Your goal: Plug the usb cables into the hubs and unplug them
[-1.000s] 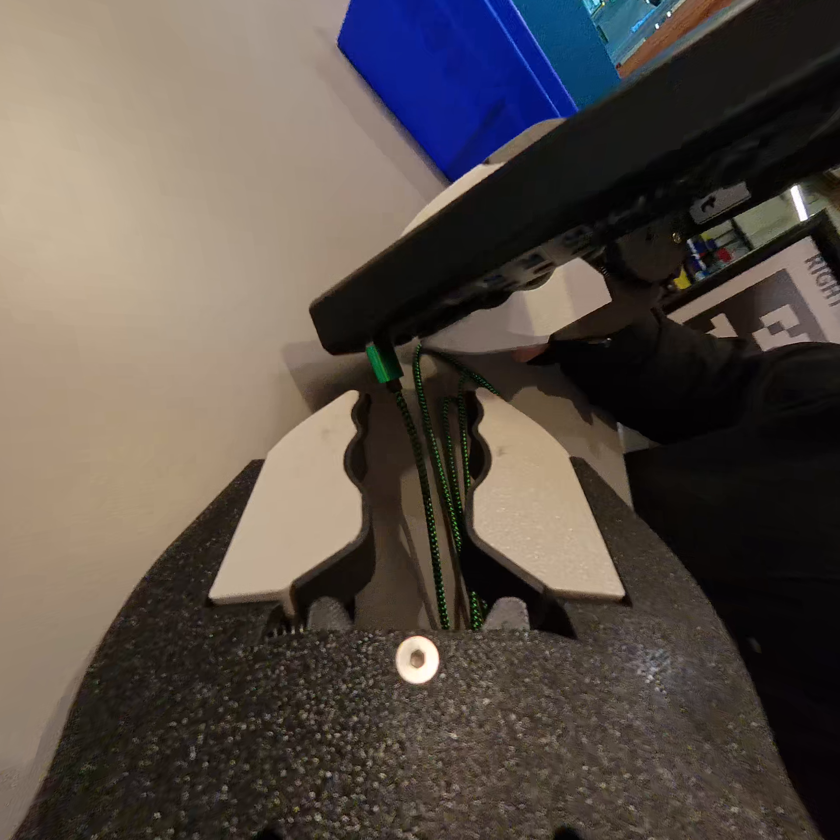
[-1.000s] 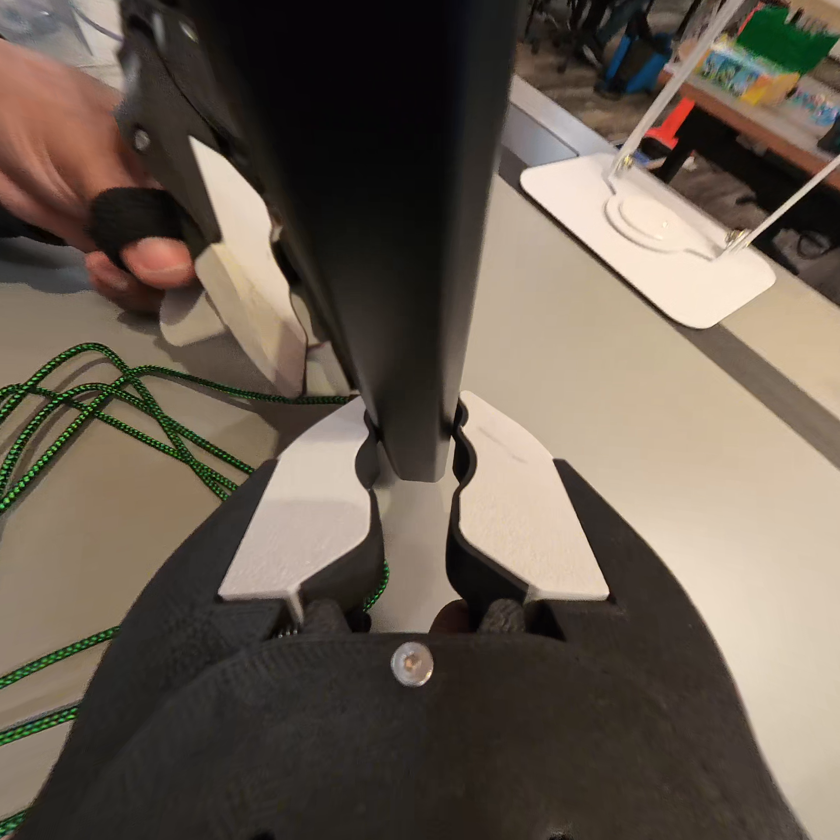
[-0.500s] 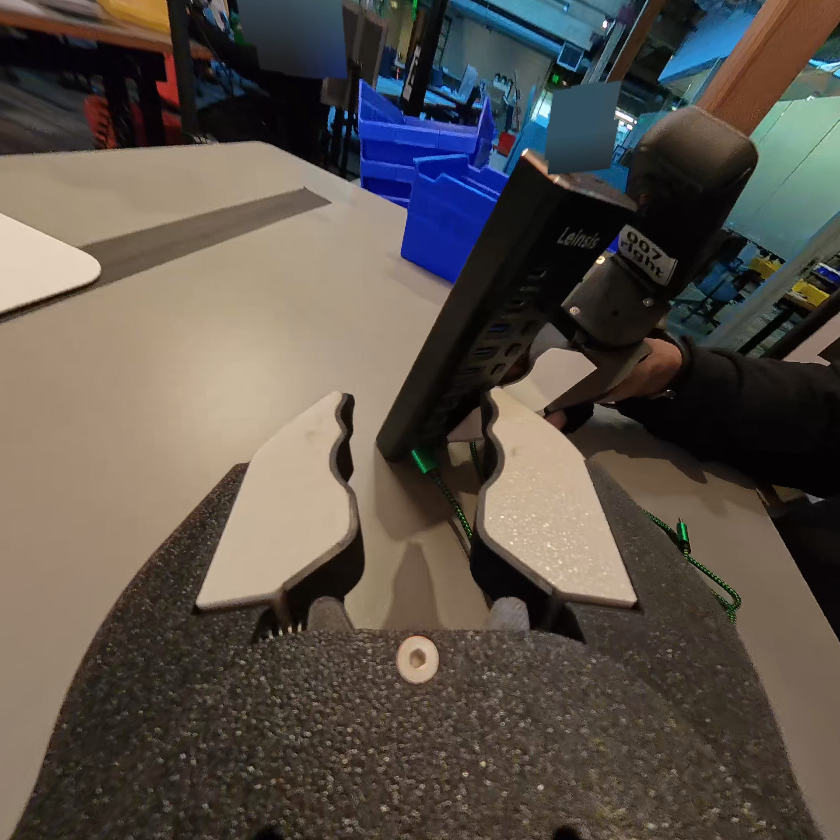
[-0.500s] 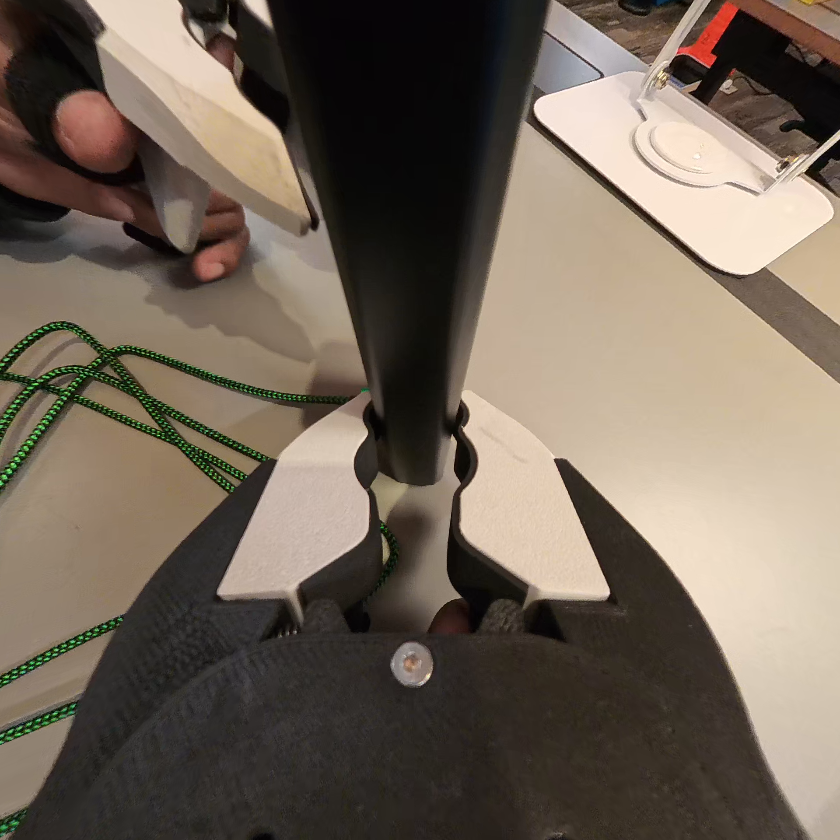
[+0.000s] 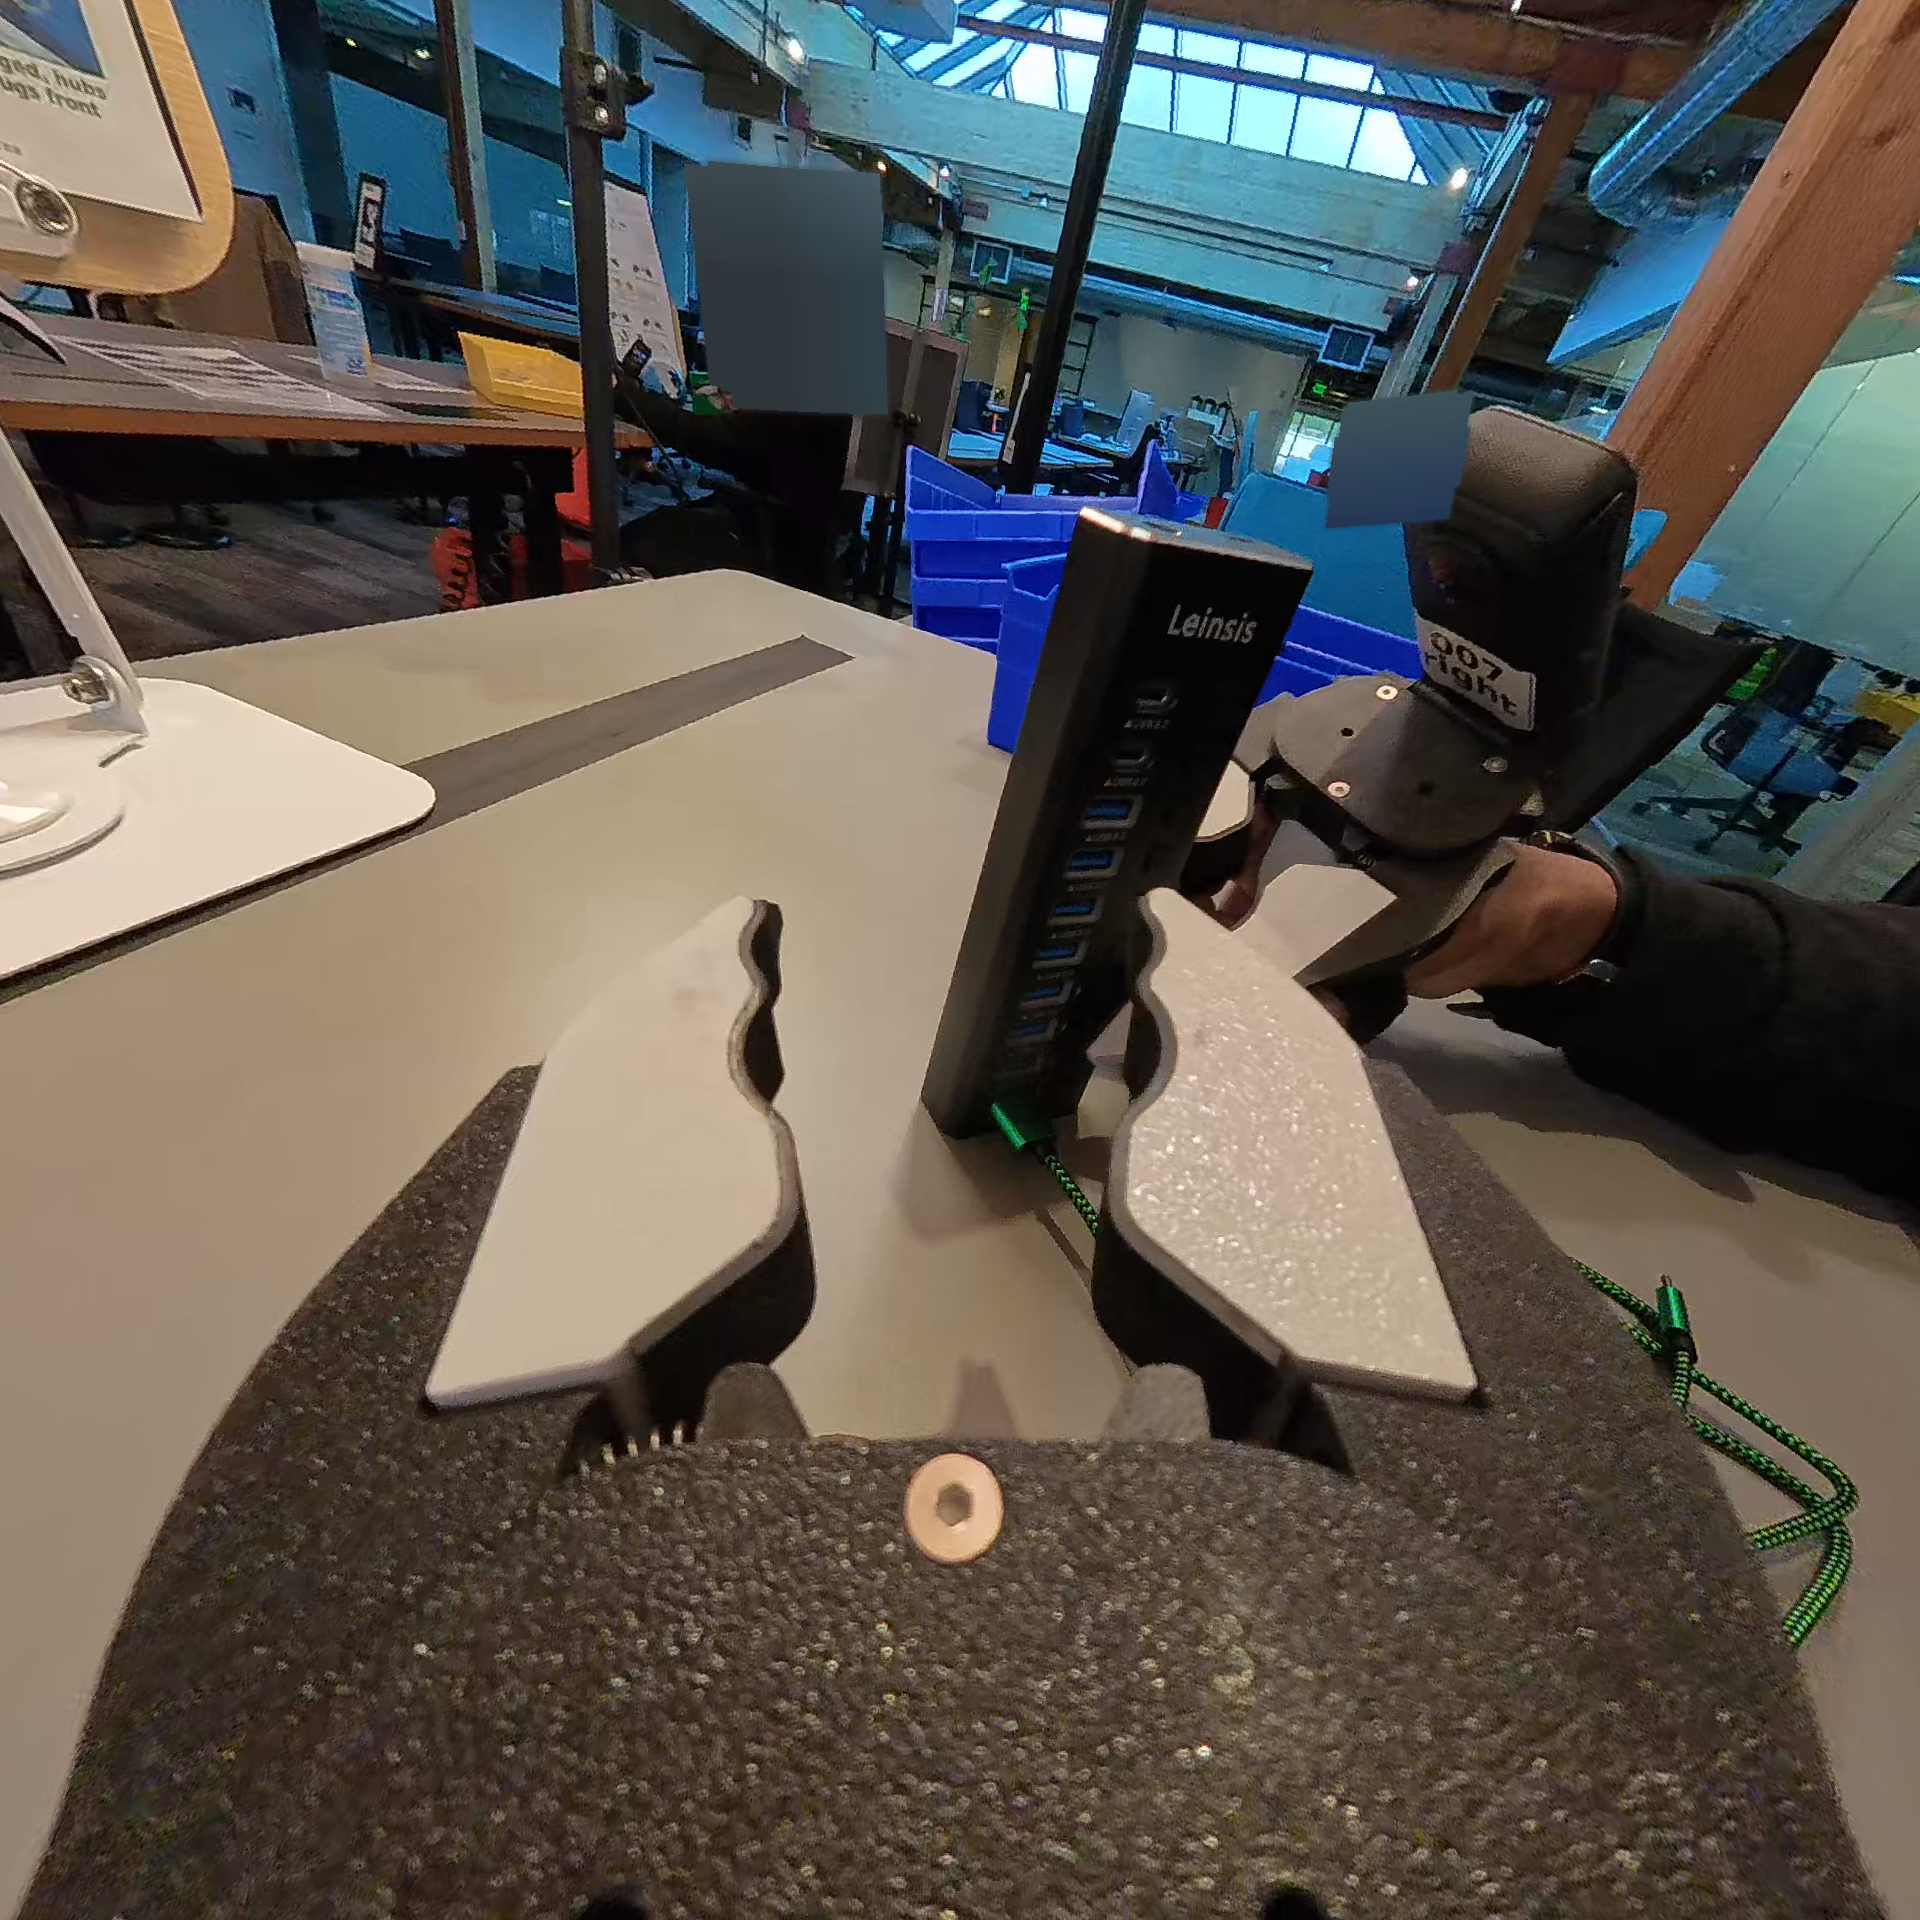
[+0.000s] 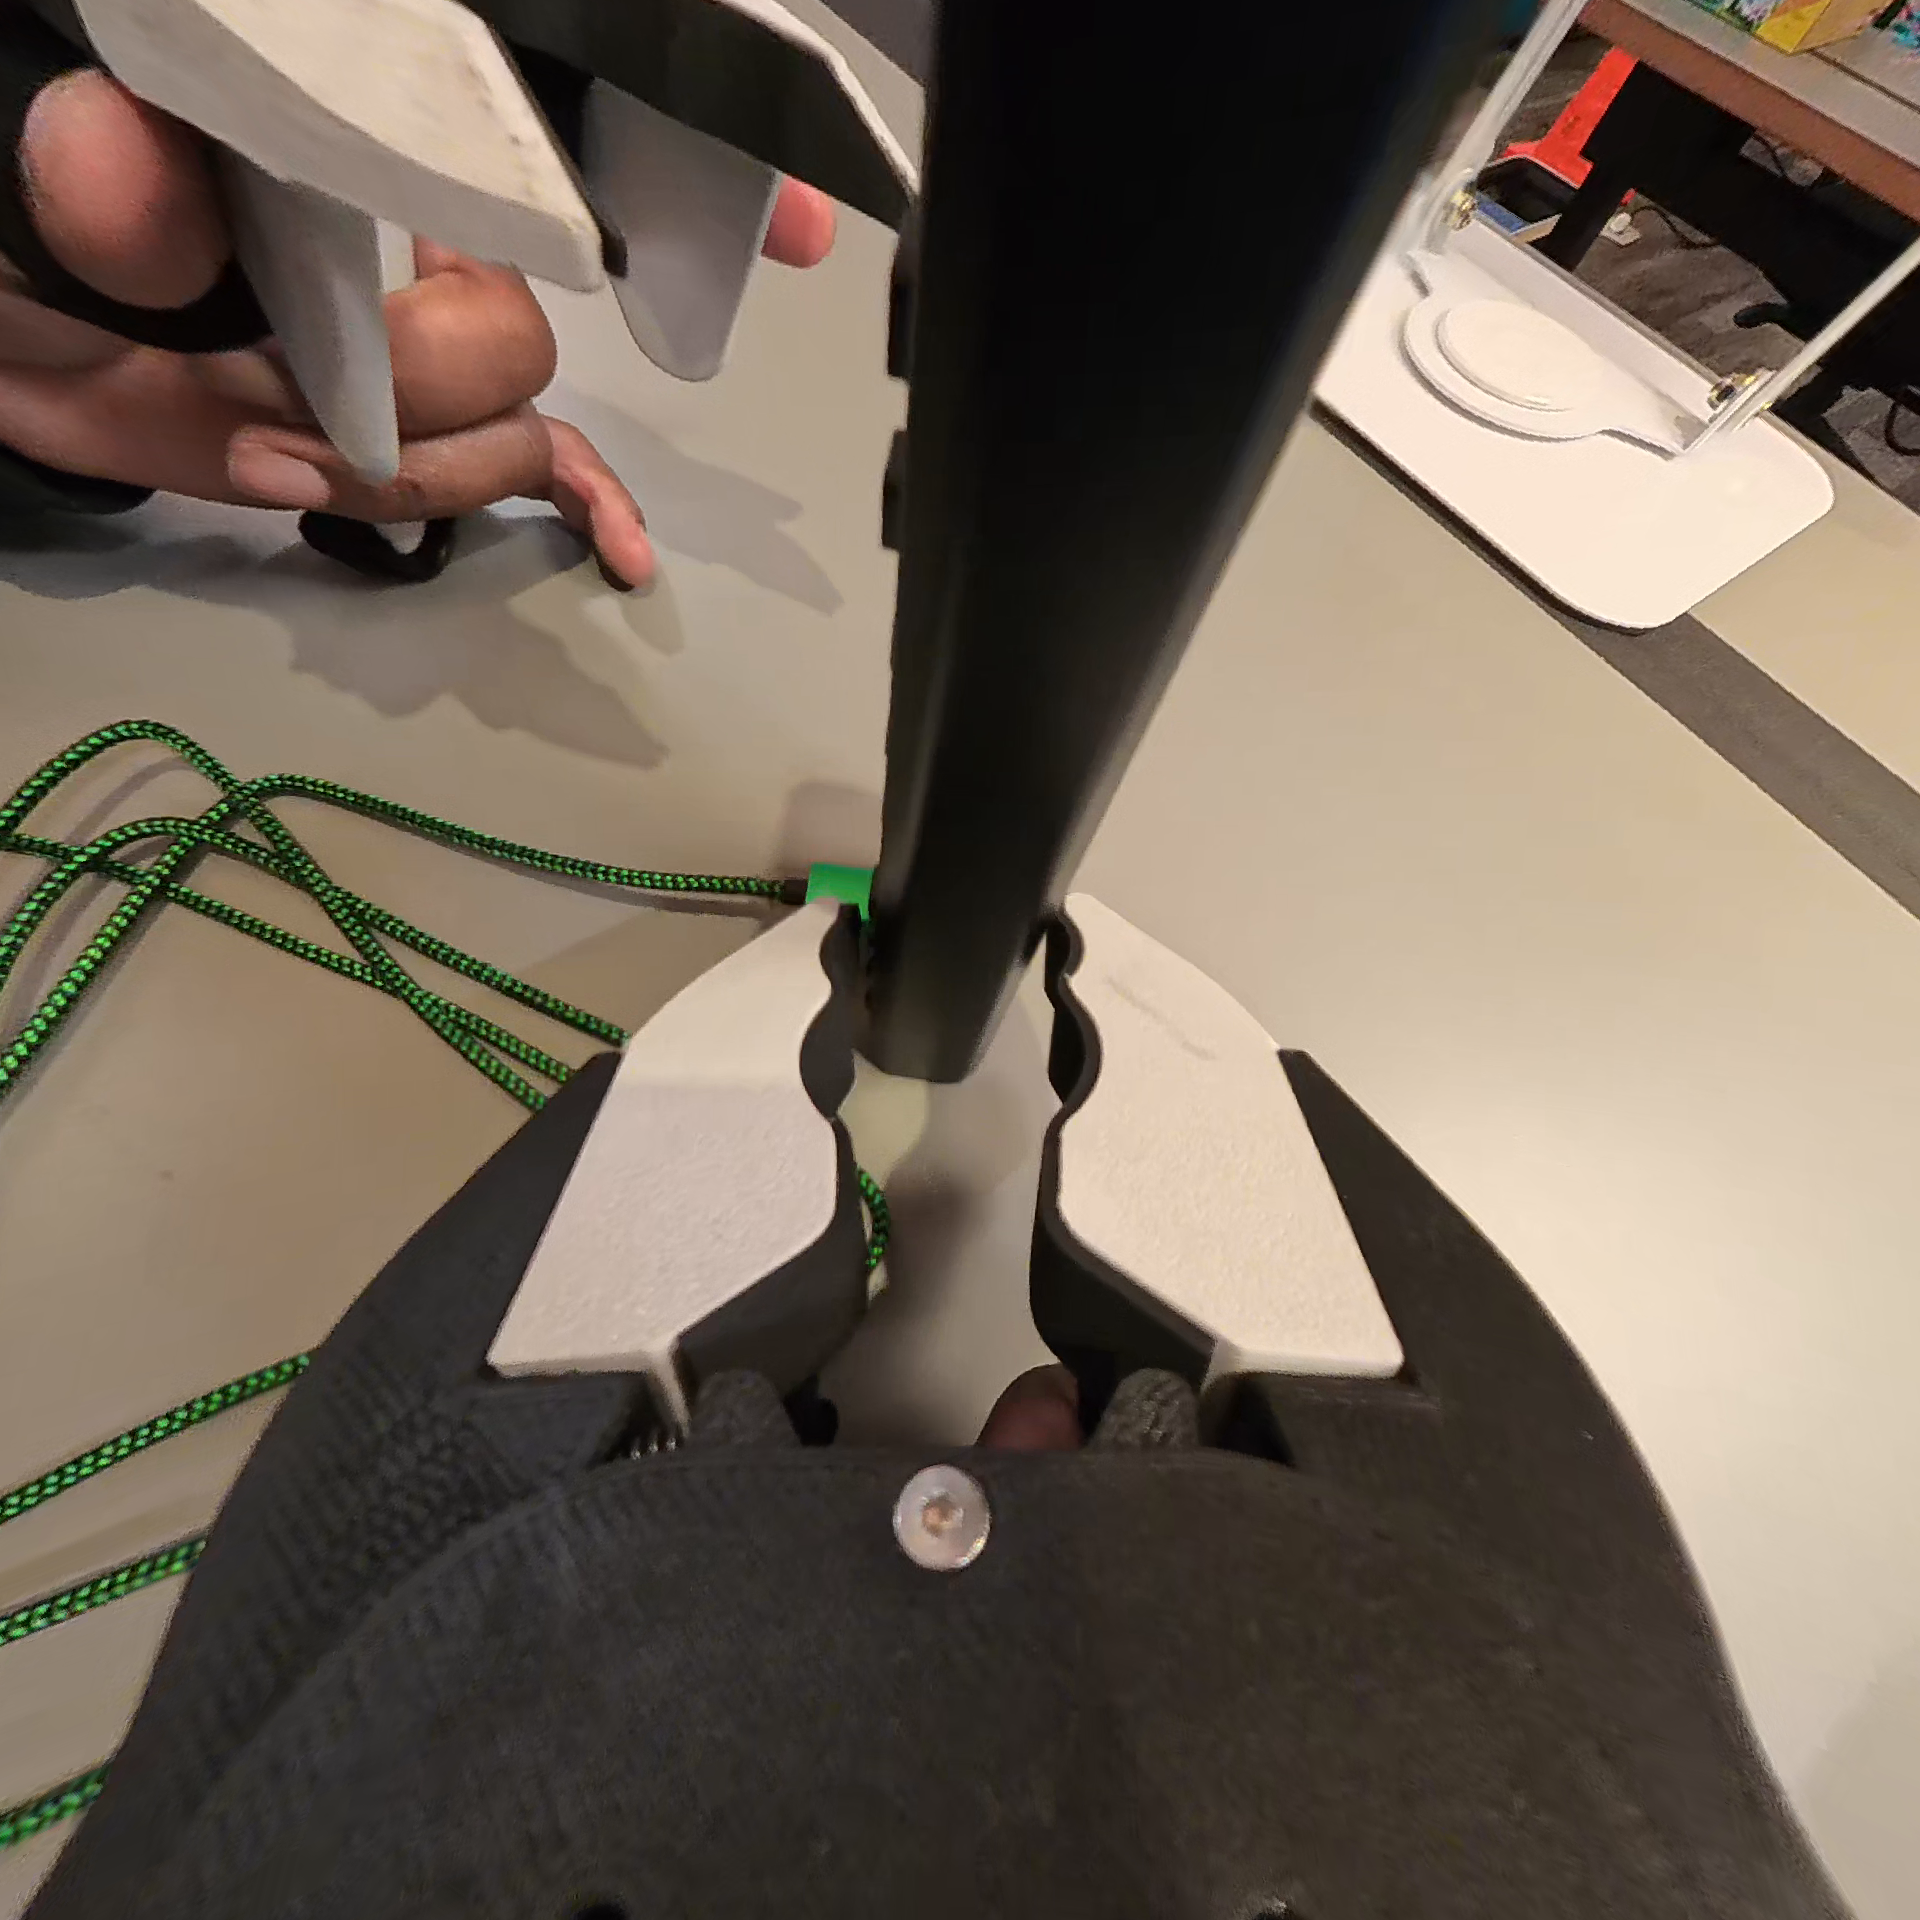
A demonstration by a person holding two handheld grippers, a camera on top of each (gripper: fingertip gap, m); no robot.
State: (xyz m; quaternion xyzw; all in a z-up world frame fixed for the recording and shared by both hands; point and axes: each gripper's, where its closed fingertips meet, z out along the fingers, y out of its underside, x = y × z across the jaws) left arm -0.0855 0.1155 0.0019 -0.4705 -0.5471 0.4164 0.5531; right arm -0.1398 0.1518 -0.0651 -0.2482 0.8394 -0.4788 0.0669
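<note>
**Operator:** Report tool states.

**Technician:** The left gripper (image 5: pixel 956 909) is released, with its fingers wide apart and holding nothing. The right gripper (image 6: pixel 940 920) is closed around the lower end of the USB hub (image 5: pixel 1122 810), with both fingertips touching its sides. The opening looks slightly wider than half a second ago. I cannot tell how firm the grip is.

**Operator:** Hub position?

**Technician:** A second ago it was held raised and nearly level. It now stands on end on the grey table (image 5: pixel 520 1039), leaning a little, with its port face toward the left gripper. The green USB plug (image 5: pixel 1013 1122) sits in the lowest port, and its braided cable (image 6: pixel 312 914) trails across the table.

**Operator:** Consequence for the procedure?

**Technician:** Insertion of this plug appears complete. With the hub braced on the table and the left gripper free, the likely next step is to seize the plug and withdraw it. A second green connector (image 5: pixel 1673 1320) lies loose to the right.
</note>
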